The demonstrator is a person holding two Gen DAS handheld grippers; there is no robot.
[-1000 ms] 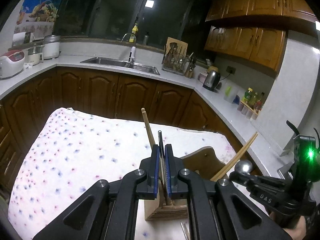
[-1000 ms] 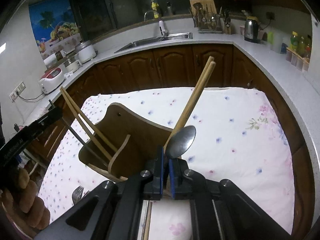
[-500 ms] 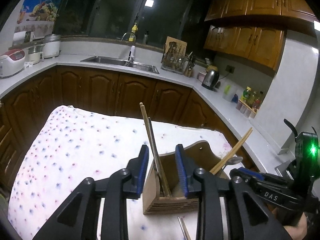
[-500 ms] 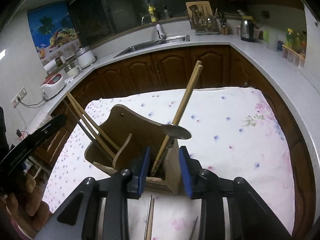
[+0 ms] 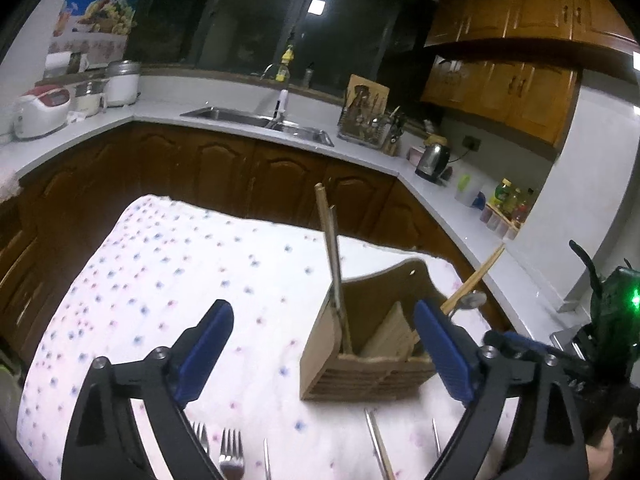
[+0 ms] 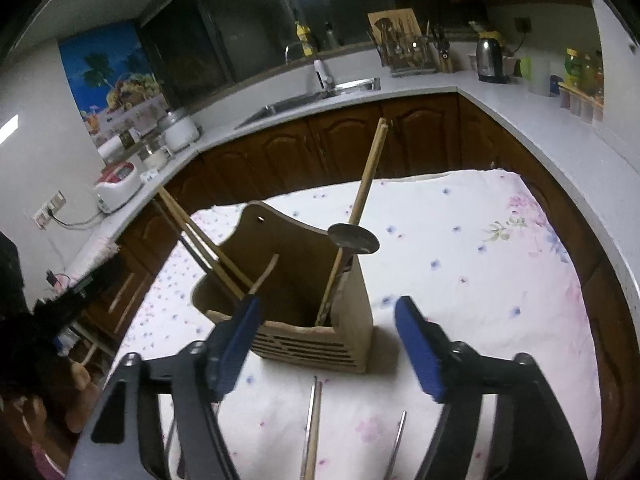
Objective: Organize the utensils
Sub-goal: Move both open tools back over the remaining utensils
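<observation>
Blue-padded left gripper and right gripper, just opened, tilt toward holder.

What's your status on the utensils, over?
Both grippers, left and right, just opened, empty. Wooden holder holds chopsticks, spoon. Forks on cloth. Nothing in the way.

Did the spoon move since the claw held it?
Yes. The spoon dropped into the wooden holder on the tablecloth; the right gripper, jaws just opened, has backed away empty.
</observation>
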